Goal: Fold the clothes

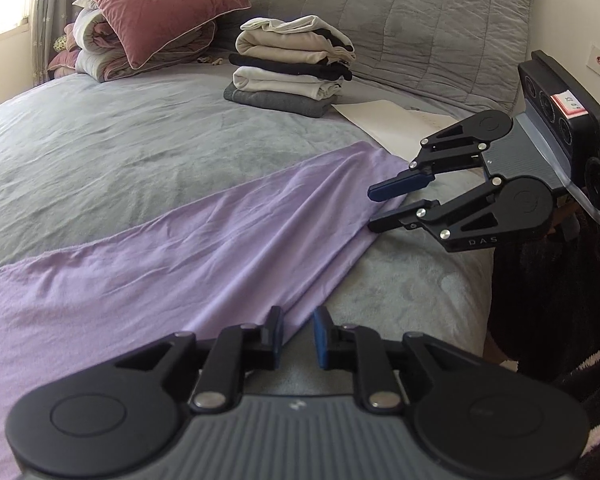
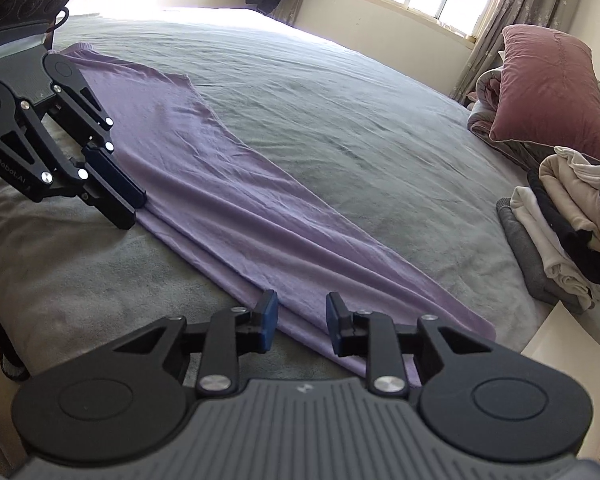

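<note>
A lilac garment [image 1: 204,232] is spread on the bed [image 1: 100,140]; left gripper [image 1: 298,338] and right gripper [image 2: 302,320] are held open at its near edge

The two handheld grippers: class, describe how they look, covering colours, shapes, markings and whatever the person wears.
Both the left gripper and right gripper have black linkage arms with round pivot discs, silver rivets, blue finger pads and a ribbed grey body. White lettering marks the arms. A dark fuzzy sleeve with pale stripes shows.
</note>
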Tool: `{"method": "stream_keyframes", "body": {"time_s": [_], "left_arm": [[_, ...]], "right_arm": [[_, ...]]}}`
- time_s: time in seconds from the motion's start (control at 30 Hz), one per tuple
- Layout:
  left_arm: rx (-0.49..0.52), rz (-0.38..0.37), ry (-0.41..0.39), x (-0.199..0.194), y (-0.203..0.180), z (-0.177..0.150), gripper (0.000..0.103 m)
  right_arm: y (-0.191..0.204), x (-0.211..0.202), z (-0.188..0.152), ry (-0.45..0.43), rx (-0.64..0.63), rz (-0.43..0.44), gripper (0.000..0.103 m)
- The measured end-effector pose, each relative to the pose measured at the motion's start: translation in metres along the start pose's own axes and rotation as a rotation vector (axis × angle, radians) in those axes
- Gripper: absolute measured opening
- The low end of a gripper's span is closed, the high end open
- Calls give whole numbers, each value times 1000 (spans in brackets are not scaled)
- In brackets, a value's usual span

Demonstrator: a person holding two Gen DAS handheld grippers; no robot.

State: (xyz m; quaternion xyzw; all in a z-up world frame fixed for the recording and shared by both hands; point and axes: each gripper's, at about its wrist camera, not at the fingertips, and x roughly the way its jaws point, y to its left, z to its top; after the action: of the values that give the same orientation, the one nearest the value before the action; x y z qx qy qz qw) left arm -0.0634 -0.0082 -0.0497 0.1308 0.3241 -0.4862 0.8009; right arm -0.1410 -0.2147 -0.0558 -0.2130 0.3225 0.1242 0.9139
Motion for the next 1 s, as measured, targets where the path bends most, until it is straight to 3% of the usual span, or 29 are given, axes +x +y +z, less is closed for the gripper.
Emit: {"method": "stream_keyframes", "body": {"time_s": [0.17, 0.2, 0.23, 0.27, 0.47, 0.53, 0.8, 0.9, 1.0], "left_arm": [[15, -12, 1, 7, -5, 6, 21], [17, -13, 0, 7, -5, 7, 21], [19, -12, -1, 7, -6, 8, 22], [23, -13, -5, 6, -7, 10, 23], [66, -16, -22, 2, -16, 13, 40], [85, -11, -12, 5, -19, 12, 40], [159, 42, 26, 20, -29, 7, 37], [153, 46, 23, 21, -29, 7, 30], [151, 48, 20, 22, -29, 8, 25]], "right_arm": [[7, -2, -1, 19, -90, 2, 28], [8, -3, -1, 20, -104, 3, 22], [8, -4, -1, 21, -118, 3, 3], [9, -6, -1, 22, -131, 4, 0], [14, -14, -2, 29, -213, 6, 0], [15, -17, -2, 31, -240, 6, 0], [9, -8, -9, 61, -150, 3, 0], [-5, -14, -14, 44, 15, -23, 17], [-28, -24, -27, 38, 222, -4, 47]]}}
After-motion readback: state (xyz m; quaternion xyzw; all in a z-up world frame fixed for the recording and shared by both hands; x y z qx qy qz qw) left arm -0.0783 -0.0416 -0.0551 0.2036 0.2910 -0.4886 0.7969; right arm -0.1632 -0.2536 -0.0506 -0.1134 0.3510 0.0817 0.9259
